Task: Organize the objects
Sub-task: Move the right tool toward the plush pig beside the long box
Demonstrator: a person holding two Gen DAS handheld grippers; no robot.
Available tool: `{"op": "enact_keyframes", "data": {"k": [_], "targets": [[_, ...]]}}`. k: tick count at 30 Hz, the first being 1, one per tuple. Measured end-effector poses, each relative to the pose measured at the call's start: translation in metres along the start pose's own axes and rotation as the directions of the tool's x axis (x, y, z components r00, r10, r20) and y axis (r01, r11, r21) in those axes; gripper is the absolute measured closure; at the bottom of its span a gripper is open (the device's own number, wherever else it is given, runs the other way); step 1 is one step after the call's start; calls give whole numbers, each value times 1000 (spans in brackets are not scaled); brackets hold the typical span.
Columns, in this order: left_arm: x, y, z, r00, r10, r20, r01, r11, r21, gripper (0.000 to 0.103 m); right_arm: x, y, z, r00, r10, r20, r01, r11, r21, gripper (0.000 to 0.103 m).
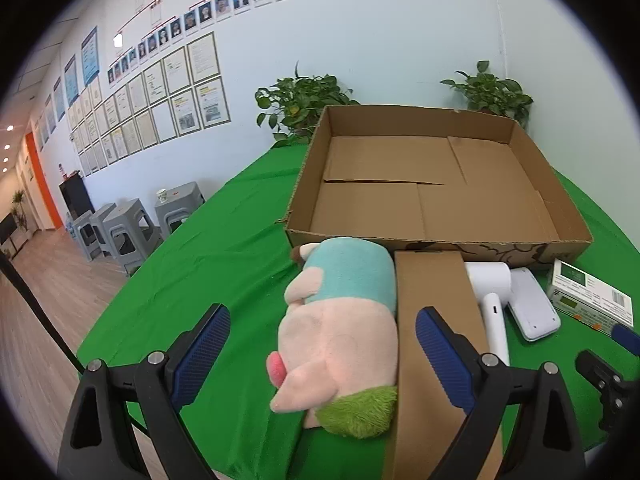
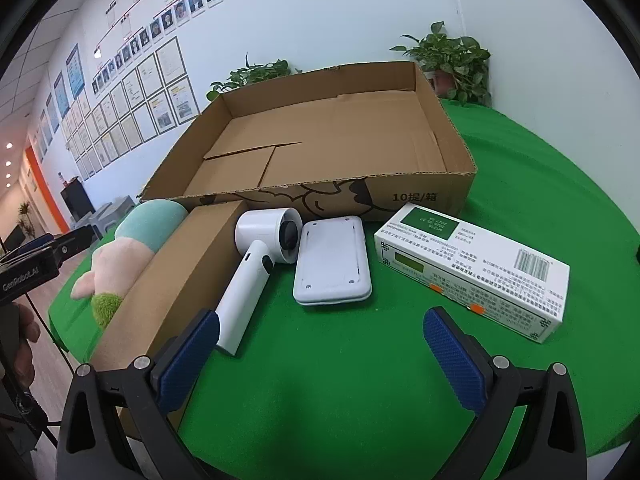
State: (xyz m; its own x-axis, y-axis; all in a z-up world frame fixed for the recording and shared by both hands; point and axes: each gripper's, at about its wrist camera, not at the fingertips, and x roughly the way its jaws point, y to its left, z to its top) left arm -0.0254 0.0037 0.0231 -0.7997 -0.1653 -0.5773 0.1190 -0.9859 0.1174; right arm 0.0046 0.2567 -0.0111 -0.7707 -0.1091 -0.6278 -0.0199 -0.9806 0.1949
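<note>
Cardboard dominates the scene: a shallow open carton [image 2: 448, 148] is set well in from the near edge of the green-covered table [image 2: 540, 184], its floor bare, so it is judged to be the place where the loose things are to be gathered. Five such things are lined up along the carton's front wall, between it and the table's near edge: a plush pig [image 1: 340, 332] toward the left edge, a long plain brown box [image 1: 436, 320] touching it, then a white handheld fan [image 2: 256, 268], a white flat device [image 2: 332, 260] lying face down, and a white printed carton [image 2: 472, 268] toward the right edge. The left gripper [image 1: 322, 344] is held with its jaws spread wide, nothing clasped; the pig lies between the blue pads [image 1: 438, 360] (untouched, as far as can be seen), which suggests the pig is lined up to be taken first. The right gripper [image 2: 320, 352] is likewise held open and empty, over bare cloth short of the flat device. The brown box, pressed against the pig, could be caught by the left gripper's right finger, and the carton's front wall must be cleared by anything lifted in. Two potted plants [image 1: 304, 100] are stood behind the carton at the far edge.
</note>
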Motion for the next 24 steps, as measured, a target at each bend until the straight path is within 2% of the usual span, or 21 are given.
{"op": "enact_keyframes", "data": {"k": [5, 10, 15, 18, 24], "targets": [[-5, 3, 7, 996, -77, -43, 75, 996, -40, 9, 10, -2, 10, 1000, 18, -23, -19, 999, -33, 0], [-13, 5, 11, 998, -54, -32, 53, 998, -33, 9, 12, 1, 18, 998, 36, -42, -39, 997, -73, 0], [-16, -1, 8, 997, -78, -13, 78, 997, -1, 9, 5, 10, 19, 999, 41, -34, -44, 994, -99, 0], [-11, -3, 6, 995, -95, -18, 96, 995, 41, 9, 2, 22, 19, 999, 21, -28, -24, 994, -103, 0], [8, 8, 2, 974, -223, -25, 224, 973, 62, 9, -4, 45, 17, 997, -66, -31, 62, 992, -109, 0]]}}
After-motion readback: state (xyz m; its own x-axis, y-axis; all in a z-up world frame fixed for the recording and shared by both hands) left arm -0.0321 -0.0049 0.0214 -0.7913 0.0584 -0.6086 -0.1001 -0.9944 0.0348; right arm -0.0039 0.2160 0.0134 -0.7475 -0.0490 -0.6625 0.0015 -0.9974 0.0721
